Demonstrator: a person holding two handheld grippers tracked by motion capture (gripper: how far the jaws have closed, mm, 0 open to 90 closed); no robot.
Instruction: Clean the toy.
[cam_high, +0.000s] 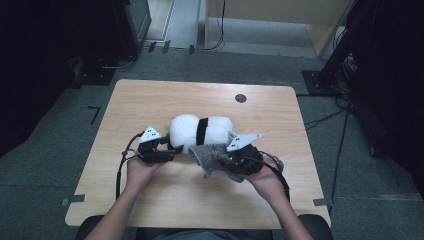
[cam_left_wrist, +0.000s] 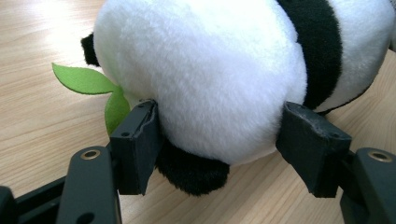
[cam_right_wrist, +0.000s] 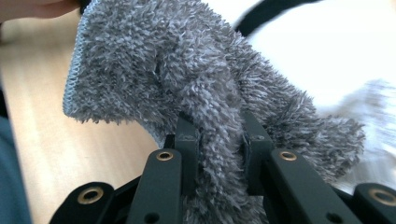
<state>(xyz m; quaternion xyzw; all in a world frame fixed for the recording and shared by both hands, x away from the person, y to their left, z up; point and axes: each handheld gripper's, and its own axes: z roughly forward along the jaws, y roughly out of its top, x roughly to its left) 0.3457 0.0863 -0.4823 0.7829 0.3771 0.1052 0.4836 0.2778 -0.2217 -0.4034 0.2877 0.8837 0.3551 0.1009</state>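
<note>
Grey carpet surrounds a light wooden table (cam_high: 150, 100), and on it, near the middle, lies a white plush panda (cam_high: 200, 131) with a black band round its body. In the left gripper view the panda (cam_left_wrist: 210, 79) shows a black paw underneath and a green felt leaf (cam_left_wrist: 84, 80) sticking out at its end. The left gripper (cam_high: 172, 150) is clamped on that end of the toy: its two jaws stand partly apart, and the pads (cam_left_wrist: 140, 140) press into the white fur on either side.

Just beside the panda, on the person's side, hangs a grey fuzzy cloth (cam_high: 215, 157). The right gripper (cam_high: 235, 161) holds it, jaws nearly together, pinching a fold of the cloth (cam_right_wrist: 187, 93) between the pads (cam_right_wrist: 187, 140); the rest drapes over and around them. The cloth touches the panda's side in the high view.

A small dark disc (cam_high: 240, 98) sits in the tabletop towards the far edge.
</note>
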